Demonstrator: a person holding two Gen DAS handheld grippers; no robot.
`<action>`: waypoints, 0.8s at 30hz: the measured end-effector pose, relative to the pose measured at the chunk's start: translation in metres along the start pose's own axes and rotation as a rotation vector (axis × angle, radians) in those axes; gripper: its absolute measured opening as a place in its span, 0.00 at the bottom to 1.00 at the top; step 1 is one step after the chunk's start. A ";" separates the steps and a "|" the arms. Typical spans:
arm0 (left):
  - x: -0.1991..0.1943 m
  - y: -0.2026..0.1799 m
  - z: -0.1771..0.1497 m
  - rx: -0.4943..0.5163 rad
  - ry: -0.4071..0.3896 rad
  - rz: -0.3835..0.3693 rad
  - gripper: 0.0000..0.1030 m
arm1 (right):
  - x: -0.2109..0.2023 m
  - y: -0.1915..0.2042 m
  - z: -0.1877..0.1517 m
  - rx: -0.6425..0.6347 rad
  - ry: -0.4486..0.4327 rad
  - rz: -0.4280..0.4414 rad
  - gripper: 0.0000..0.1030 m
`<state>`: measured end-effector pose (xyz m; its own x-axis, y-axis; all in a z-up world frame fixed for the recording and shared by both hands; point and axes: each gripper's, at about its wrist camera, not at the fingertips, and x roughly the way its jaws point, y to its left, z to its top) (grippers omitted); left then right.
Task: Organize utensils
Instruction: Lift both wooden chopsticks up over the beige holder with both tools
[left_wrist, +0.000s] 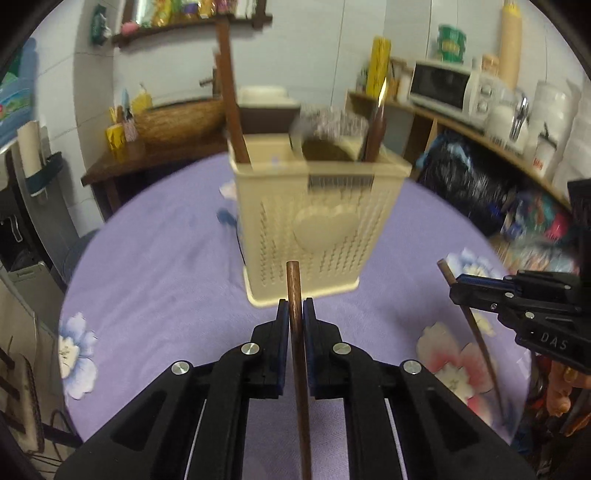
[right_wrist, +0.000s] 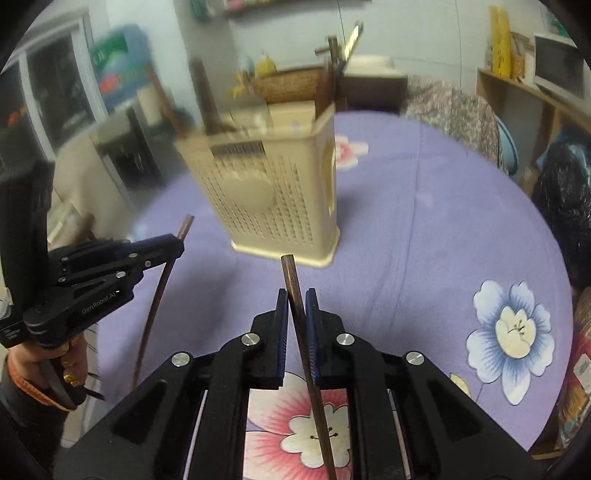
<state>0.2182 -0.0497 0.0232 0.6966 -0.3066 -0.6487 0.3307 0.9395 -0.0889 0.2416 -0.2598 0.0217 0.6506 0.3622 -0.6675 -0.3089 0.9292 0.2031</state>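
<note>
- The left gripper (left_wrist: 295, 317) is clenching one brown chopstick (left_wrist: 297, 350) between its fingers, and the right gripper (right_wrist: 296, 314) is clenching a second chopstick (right_wrist: 308, 362); both sticks are hanging clear of the table (right_wrist: 424, 240)
- The cream holder (left_wrist: 317, 218) is standing near the table's middle, ahead of both grippers, already carrying a few upright utensils (left_wrist: 231, 107)
- These two sticks are still waiting to go in, so I'd judge the job partly done
- Open cloth is lying all round the holder; the table's edge is falling away beyond it, with shelves and clutter well apart
</note>
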 end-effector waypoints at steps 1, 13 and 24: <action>-0.013 0.001 0.004 -0.003 -0.028 -0.003 0.08 | -0.014 0.001 0.005 0.003 -0.032 0.014 0.09; -0.068 0.010 0.019 -0.017 -0.169 -0.011 0.08 | -0.020 0.008 0.015 -0.015 -0.037 0.073 0.15; -0.073 0.009 0.015 -0.006 -0.181 -0.010 0.08 | 0.092 0.041 -0.035 -0.129 0.215 0.028 0.39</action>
<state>0.1799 -0.0206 0.0816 0.7964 -0.3383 -0.5013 0.3349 0.9369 -0.1001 0.2643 -0.1915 -0.0564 0.4819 0.3511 -0.8028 -0.4199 0.8967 0.1401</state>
